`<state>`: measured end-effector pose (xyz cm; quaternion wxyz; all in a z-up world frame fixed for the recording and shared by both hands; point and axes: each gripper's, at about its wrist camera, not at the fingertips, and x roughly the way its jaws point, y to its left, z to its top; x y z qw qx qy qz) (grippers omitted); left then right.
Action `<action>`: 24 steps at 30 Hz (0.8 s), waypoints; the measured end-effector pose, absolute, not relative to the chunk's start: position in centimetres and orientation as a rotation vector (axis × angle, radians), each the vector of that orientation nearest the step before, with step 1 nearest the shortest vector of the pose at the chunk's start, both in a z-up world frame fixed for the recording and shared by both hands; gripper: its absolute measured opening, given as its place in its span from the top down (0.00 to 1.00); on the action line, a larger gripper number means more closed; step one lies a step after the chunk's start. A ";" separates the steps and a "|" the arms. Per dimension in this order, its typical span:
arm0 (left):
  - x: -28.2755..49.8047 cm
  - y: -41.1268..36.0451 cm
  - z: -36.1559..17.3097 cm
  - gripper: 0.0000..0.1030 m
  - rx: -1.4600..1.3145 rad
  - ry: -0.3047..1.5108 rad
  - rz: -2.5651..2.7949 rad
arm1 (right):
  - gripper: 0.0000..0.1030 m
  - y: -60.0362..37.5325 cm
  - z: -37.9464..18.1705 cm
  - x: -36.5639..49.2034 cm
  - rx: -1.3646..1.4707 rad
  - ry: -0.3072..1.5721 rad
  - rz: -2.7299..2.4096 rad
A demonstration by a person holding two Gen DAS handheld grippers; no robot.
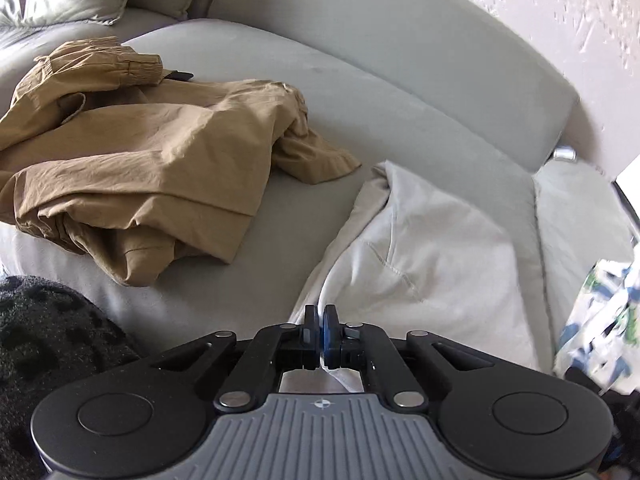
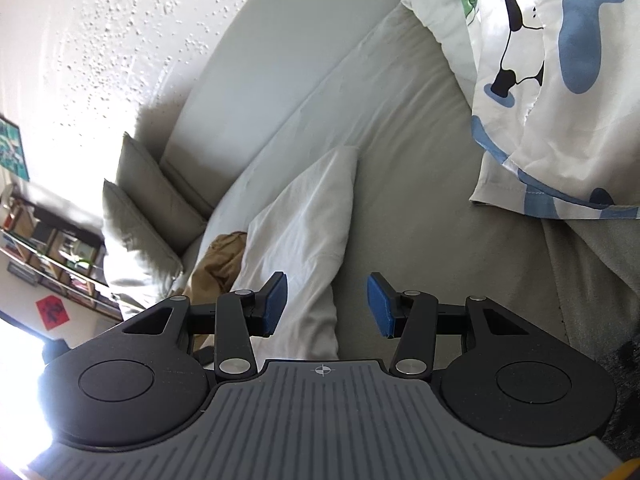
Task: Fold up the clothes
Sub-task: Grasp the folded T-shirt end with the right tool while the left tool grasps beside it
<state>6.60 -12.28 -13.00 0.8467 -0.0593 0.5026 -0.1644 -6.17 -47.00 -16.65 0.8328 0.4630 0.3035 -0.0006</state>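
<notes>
Surface: a pale grey sofa (image 1: 360, 92), wide seat cushion with a rounded backrest arcing across the upper part of the left wrist view. Behind it a white textured wall (image 1: 560, 12), upper right. Two grey throw pillows (image 2: 140, 216) stand against the backrest, left centre of the right wrist view; beyond them, at the far left edge, a dark shelving unit (image 2: 52, 252) with mixed items, a red square sign (image 2: 50, 312) below it, and a teal picture (image 2: 12, 148) on the wall above. Strong glare lower left.

Clothes: a tan garment (image 1: 140, 168) lies crumpled on the seat, left half of the left wrist view. A white garment (image 1: 420, 248) lies lower right of centre, apart from the tan one. A panda-print fabric (image 2: 560, 80), white with blue patches, fills the upper right of the right wrist view, draped onto the seat.

Tools: left gripper (image 1: 321, 328), bottom centre, jaws nearly together, pinching an edge of the white garment. Right gripper (image 2: 326, 304), bottom centre, jaws spread wide, holding nothing, hovering over the white garment's near end.

Dark fuzzy fabric (image 1: 48, 320) at lower left; identity unclear.
</notes>
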 end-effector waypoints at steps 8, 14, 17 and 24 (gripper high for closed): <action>5.0 -12.3 -7.9 0.17 0.021 0.796 -0.380 | 0.44 -47.4 -16.8 -5.4 1.005 0.675 -0.012; 11.7 -13.3 -11.5 0.23 -0.091 1.101 -0.482 | 0.44 -47.5 -17.2 -3.6 1.035 0.718 -0.014; 13.3 -13.3 -13.1 0.27 -0.117 1.190 -0.498 | 0.44 -47.6 -17.4 -3.4 1.024 0.730 -0.014; 14.0 -13.6 -14.9 0.44 -0.173 1.261 -0.625 | 0.44 -48.4 -18.6 -2.4 1.053 0.747 -0.013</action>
